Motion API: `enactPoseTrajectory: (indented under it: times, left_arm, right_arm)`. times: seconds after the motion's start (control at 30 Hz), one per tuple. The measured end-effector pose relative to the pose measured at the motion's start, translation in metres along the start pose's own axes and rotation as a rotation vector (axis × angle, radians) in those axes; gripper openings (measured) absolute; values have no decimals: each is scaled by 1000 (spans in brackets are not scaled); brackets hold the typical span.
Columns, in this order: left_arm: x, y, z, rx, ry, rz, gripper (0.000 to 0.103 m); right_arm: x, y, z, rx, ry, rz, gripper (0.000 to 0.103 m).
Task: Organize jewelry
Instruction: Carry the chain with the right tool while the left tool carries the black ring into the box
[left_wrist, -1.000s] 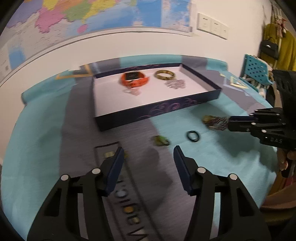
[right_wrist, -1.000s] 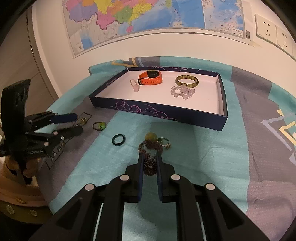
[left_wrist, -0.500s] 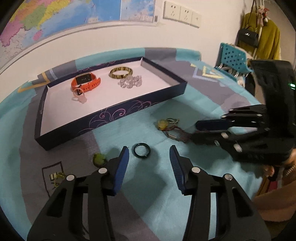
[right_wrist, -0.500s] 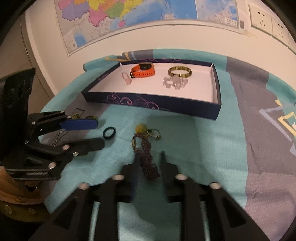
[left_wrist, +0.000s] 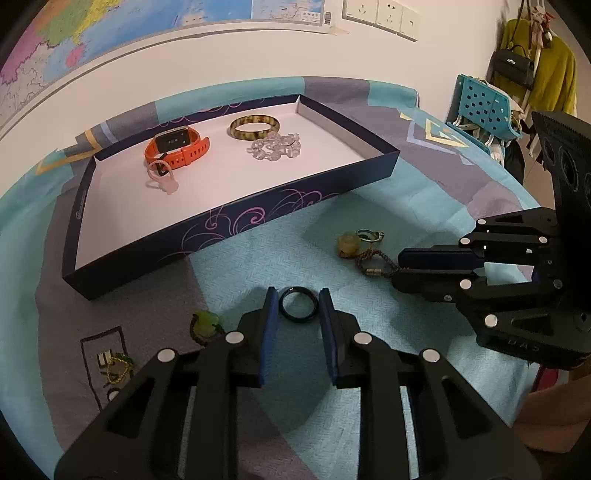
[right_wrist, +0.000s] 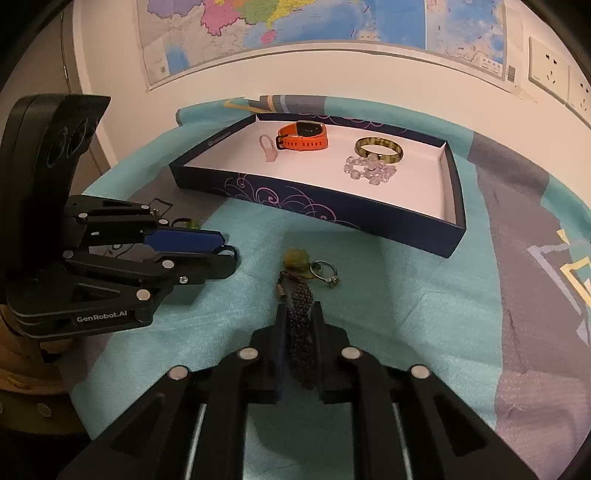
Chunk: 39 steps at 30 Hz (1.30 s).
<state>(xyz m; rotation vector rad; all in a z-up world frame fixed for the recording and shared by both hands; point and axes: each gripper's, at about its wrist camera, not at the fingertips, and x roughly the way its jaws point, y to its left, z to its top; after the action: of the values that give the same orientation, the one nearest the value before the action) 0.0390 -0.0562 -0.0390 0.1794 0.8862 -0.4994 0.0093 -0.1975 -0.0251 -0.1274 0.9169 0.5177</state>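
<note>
I see the dark blue tray (left_wrist: 295, 192) lying on the teal and grey cloth (left_wrist: 424, 206), and on its white floor sit four pieces: an orange watch (left_wrist: 177, 149) with a pale pink loop (left_wrist: 162, 181) touching its front edge, and toward the other end an amber bangle (left_wrist: 255, 126) with a clear bead bracelet (left_wrist: 275, 147) just beside it. Everything else lies on the cloth in front of the tray. From my left wrist camera I find my left gripper (left_wrist: 298, 312) spread, its blue pads standing either side of a black ring (left_wrist: 298, 309) that rests flat on the cloth; I cannot tell whether either pad touches it. This view alone gives me a green bead charm (left_wrist: 205, 325) near the left finger and a small gold and green piece (left_wrist: 118, 365) on a stitched square of the cloth. From my right wrist camera, my right gripper (right_wrist: 301, 325) is pressed together on a dark braided cord (right_wrist: 301, 314), whose far end runs forward on the cloth to a yellow-green stone (right_wrist: 295, 256) and a metal ring (right_wrist: 325, 273) just beside it. Here the black ring is mostly hidden behind the left gripper's fingers, only a sliver showing at their tips. A wall map (right_wrist: 295, 22) hangs behind the tray, and only the left view takes in a turquoise chair (left_wrist: 484, 107) and a yellow coat (left_wrist: 546, 70) off to the right
</note>
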Motion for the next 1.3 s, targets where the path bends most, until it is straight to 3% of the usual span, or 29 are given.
enactPoseTrajectory:
  times: [0.1, 0.17, 0.8, 1.3]
  left_arm:
    - [-2, 1, -1, -8, -2, -4, 23]
    - [-4, 2, -2, -13, -5, -5, 23]
    - [-45, 24, 14, -52, -113, 20, 23]
    - [-38, 53, 46, -83, -142, 76, 23]
  right_arm:
    - [-2, -3, -1, 12, -3, 11, 10]
    - [-5, -7, -1, 30, -12, 30, 3]
    - [-37, -18, 27, 57, -121, 57, 3]
    - [-31, -43, 74, 58, -195, 31, 3]
